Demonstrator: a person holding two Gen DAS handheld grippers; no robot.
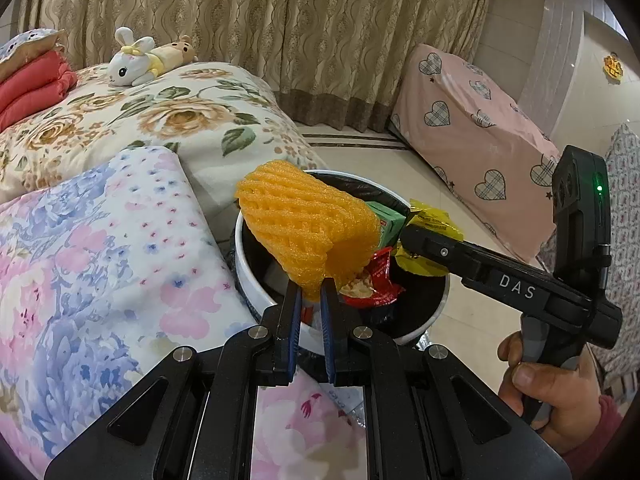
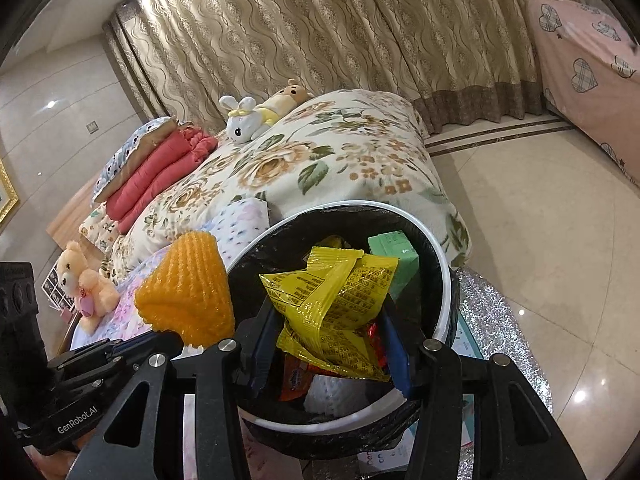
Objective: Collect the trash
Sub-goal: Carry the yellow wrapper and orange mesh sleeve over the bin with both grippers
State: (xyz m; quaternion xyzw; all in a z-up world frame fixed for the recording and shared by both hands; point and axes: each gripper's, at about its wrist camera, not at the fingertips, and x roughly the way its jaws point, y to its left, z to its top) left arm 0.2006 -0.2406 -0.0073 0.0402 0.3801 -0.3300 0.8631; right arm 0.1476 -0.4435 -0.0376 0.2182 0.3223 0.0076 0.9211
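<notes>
My left gripper (image 1: pixel 311 288) is shut on an orange foam fruit net (image 1: pixel 304 224) and holds it over the near-left rim of a white trash bin (image 1: pixel 250 276) lined with a black bag. The net also shows in the right wrist view (image 2: pixel 188 292), beside the bin's rim (image 2: pixel 442 276). My right gripper (image 2: pixel 328 320) holds a crumpled yellow wrapper (image 2: pixel 340 300) between its fingers above the bin; it shows in the left wrist view (image 1: pixel 404 240) with the yellow wrapper (image 1: pixel 434 220). Inside the bin lie a green carton (image 2: pixel 394 256) and a red snack wrapper (image 1: pixel 376 280).
A bed with a floral quilt (image 1: pixel 192 120) and a pastel flowered blanket (image 1: pixel 100 260) lies left of the bin. Plush toys (image 1: pixel 136 60) and a red folded blanket (image 1: pixel 32 84) sit on it. A pink heart-print covered piece (image 1: pixel 472 128) stands at right. Tiled floor (image 2: pixel 540 220) surrounds the bin.
</notes>
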